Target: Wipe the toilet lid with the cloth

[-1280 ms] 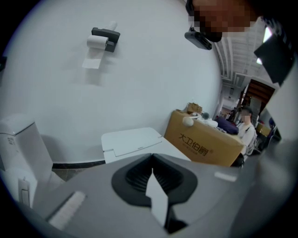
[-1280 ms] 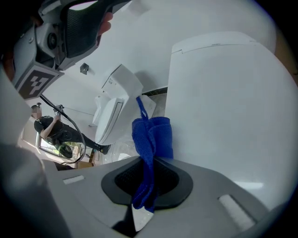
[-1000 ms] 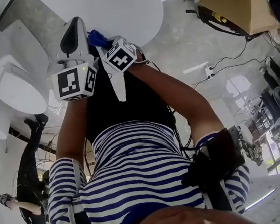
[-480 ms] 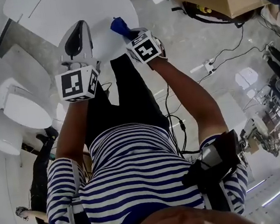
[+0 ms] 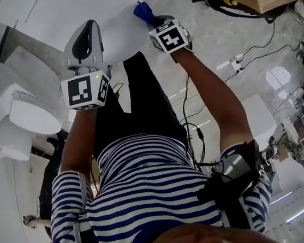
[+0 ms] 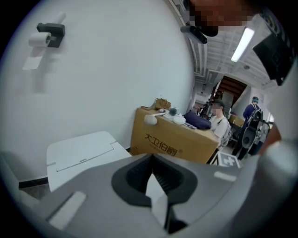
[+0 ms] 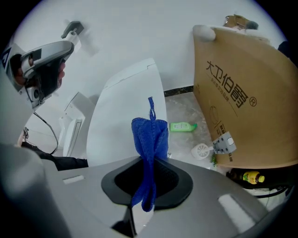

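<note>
From your head camera, you are holding both grippers out by the white toilet lid (image 5: 62, 13). Your left gripper (image 5: 84, 36) is hanging over it. Your right gripper (image 5: 153, 21) is holding the blue cloth (image 5: 141, 10) by the lid's edge.

In the left gripper view, the jaws are pressing together with nothing in them (a cardboard box (image 6: 172, 139) is sitting ahead).

In the right gripper view, the jaws are squeezing the cloth, which is sticking up in front of the lid.
</note>
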`<state>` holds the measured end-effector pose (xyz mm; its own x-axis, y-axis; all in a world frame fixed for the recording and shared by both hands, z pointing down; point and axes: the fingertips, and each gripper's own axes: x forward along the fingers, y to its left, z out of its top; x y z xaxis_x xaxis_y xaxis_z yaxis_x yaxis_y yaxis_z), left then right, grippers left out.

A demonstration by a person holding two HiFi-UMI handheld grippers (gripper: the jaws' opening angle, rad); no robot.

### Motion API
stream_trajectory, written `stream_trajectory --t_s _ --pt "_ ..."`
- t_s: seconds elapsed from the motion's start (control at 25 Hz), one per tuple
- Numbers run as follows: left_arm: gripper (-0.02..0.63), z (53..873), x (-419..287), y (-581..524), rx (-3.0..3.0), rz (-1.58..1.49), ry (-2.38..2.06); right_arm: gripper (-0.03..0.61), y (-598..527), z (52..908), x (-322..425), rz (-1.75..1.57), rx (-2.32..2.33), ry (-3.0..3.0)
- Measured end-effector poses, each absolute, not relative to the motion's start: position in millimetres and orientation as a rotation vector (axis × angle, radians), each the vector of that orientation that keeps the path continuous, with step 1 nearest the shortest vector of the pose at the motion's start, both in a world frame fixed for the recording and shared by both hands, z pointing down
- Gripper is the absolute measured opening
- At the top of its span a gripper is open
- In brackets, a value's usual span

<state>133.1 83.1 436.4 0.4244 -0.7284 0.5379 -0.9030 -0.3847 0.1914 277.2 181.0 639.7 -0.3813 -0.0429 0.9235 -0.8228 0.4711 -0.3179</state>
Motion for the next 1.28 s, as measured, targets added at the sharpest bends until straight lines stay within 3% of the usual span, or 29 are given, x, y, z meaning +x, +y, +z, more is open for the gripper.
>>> stream_trajectory --t_s 0.8,1.28 --pt "0.003 452 102 102 2.187 0.525 -1.415 0.049 203 666 248 1.000 0.682 -1.755" --pt "0.003 465 77 112 2.161 0.521 -1.430 0.049 271 669 181 1.037 0.541 -1.792"
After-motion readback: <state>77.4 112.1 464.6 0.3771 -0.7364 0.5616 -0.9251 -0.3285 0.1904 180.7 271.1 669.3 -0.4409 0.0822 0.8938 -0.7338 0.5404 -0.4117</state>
